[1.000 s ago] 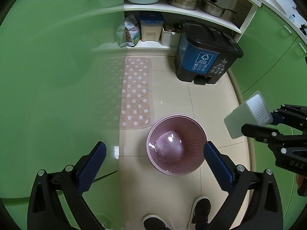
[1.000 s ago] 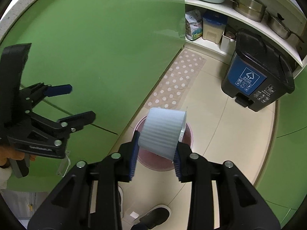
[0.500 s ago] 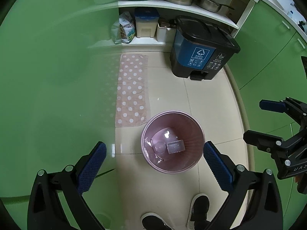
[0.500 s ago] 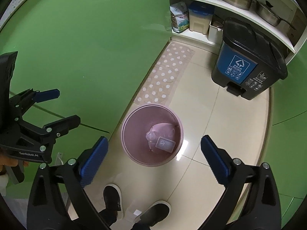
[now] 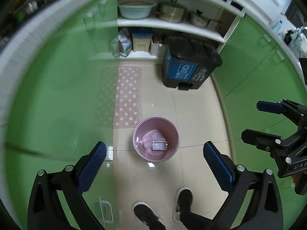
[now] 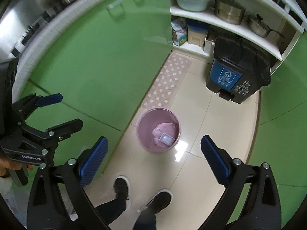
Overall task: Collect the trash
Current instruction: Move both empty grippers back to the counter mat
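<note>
A pink waste bin (image 5: 170, 132) stands on the tiled floor; it also shows in the right wrist view (image 6: 145, 122). Inside lie a clear rectangular plastic container (image 5: 159, 145) (image 6: 166, 139) and a clear round piece (image 5: 146, 144). My left gripper (image 5: 154, 164) is open and empty, high above the bin. My right gripper (image 6: 154, 160) is open and empty, also high above the bin. The right gripper shows at the right of the left wrist view (image 5: 257, 120); the left gripper shows at the left of the right wrist view (image 6: 71, 111).
A black and blue pedal bin (image 5: 189, 69) (image 6: 238, 72) stands by white shelves with pots and a basin. A pink dotted mat (image 5: 127, 95) lies along green cabinets (image 5: 57, 95). The person's black shoes (image 5: 184, 197) stand near the bin.
One second ago my right gripper held the clear container over the bin. It opened and the container dropped in. Both grippers have since risen away from the bin.
</note>
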Motion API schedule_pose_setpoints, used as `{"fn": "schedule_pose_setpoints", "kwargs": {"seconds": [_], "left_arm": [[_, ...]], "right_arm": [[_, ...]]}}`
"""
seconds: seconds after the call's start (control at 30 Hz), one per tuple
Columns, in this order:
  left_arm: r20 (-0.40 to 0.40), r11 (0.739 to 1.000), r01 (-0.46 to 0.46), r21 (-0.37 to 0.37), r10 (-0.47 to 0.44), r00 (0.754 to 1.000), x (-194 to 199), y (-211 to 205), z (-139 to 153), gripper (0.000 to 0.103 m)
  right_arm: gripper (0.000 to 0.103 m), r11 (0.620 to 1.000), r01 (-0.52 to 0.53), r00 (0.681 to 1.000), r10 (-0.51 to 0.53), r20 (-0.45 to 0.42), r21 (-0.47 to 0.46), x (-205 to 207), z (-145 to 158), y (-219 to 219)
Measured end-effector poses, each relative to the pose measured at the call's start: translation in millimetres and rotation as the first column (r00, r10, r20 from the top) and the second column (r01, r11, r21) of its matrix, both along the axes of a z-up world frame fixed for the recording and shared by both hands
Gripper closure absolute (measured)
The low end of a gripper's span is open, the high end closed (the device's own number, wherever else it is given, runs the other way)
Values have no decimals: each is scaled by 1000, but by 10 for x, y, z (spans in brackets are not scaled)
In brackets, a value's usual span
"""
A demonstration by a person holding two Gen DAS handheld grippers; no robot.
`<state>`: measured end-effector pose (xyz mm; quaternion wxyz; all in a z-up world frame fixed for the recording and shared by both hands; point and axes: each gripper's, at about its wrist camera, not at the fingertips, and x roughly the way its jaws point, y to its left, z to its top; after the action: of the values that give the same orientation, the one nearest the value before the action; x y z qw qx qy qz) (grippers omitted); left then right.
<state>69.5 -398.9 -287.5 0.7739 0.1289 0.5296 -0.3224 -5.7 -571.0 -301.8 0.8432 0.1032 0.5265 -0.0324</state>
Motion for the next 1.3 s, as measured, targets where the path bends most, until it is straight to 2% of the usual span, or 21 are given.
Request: {"fn": "schedule_pose_setpoints", "kwargs": {"seconds": [0.2, 0.27, 0.37, 0.53, 0.73, 0.97, 1.13, 1.3], "left_arm": [[38, 998, -55, -36, 57, 998, -334, 288, 1048, 6], [54, 996, -79, -47, 81, 995, -393, 386, 1304, 6], [96, 989, -136, -60, 141, 985, -522, 642, 1732, 6], [157, 968, -241, -69, 249, 956, -633, 1160, 2169, 6], [206, 923, -379, -58, 383, 901, -706, 1981, 2456, 6], [232, 857, -513, -38, 507, 830, -717, 2959, 2577, 6], [231, 830, -557, -19, 546, 806, -706, 3405, 2538, 6], [216, 824, -566, 7, 552, 806, -622, 3652, 2370, 6]], "right_arm": [[6, 999, -38, 998, 39, 55, -7, -294, 1054, 258], [5, 997, -74, 994, 75, 79, -17, -355, 1414, 390], [4, 991, -131, 984, 135, 118, -36, -406, 1807, 594], [4, 965, -259, 948, 264, 176, -52, -406, 2269, 1052], [4, 936, -350, 912, 350, 212, -42, -225, 2497, 1609], [4, 899, -436, 870, 431, 240, -34, 17, 2628, 2312], [4, 869, -493, 839, 486, 246, -36, 189, 2626, 2796], [4, 831, -552, 800, 550, 238, -65, 394, 2564, 3259]]}}
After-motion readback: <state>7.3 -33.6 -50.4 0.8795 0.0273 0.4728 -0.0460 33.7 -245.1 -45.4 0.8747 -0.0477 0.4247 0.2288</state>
